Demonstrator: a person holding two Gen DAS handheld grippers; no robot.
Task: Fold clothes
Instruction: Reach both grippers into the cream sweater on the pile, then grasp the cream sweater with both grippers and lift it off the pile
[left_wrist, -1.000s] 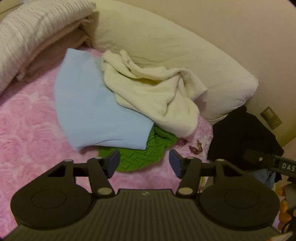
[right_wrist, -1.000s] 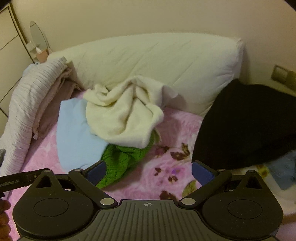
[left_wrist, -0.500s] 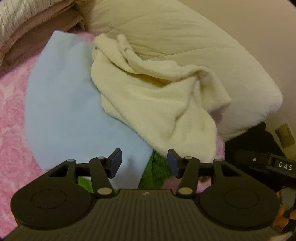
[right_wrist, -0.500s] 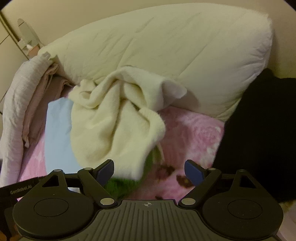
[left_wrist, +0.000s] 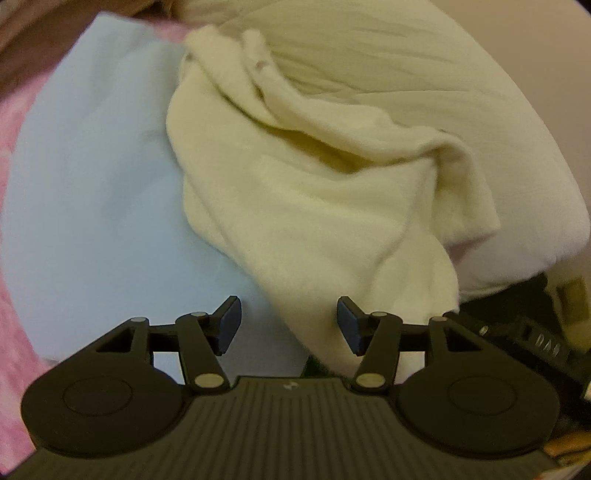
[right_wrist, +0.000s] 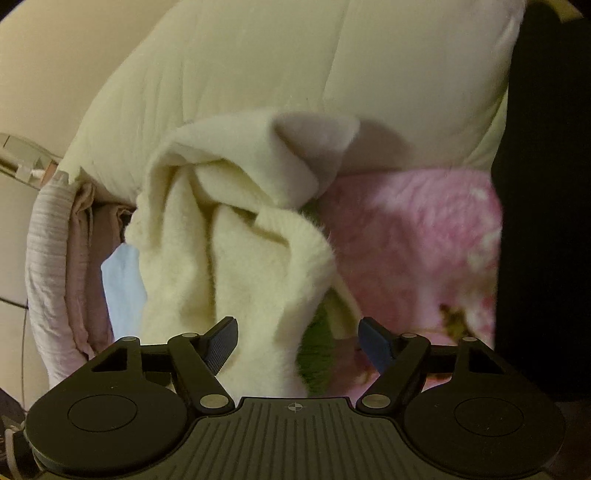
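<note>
Cream fleece (left_wrist: 314, 206) lies crumpled on the bed, slumped against a big pillow (left_wrist: 424, 74), half over a flat blue cloth (left_wrist: 92, 184). Green knit (right_wrist: 316, 350) shows under its near edge. Pink blanket (right_wrist: 406, 240) covers the bed; a black garment (right_wrist: 546, 184) sits at the right; folded bedding (right_wrist: 55, 258) is stacked at the left.

Left tool (left_wrist: 288, 326): jaws apart, nothing pinched; the fleece's lower edge lies in the gap and blue cloth shows beside the left finger. Right tool (right_wrist: 297, 341): jaws closing, wide apart, with a fleece fold and a strip of green knit between them; pads not yet pressing.

Step, by my reading: both tools coming onto the fleece's near edge to lift it off the pile.

Risks:
- Right tool may catch the green knit along with the fleece, since both lie in its gap; the two would then lift together.
- Left tool may nip the blue cloth beneath, dragging it askew.
- Fleece is bunched; a grab on a random fold, not a hem or corner, likely lifts a twisted lump that won't spread.
- Thick pile may slip from a shallow pinch.
</note>
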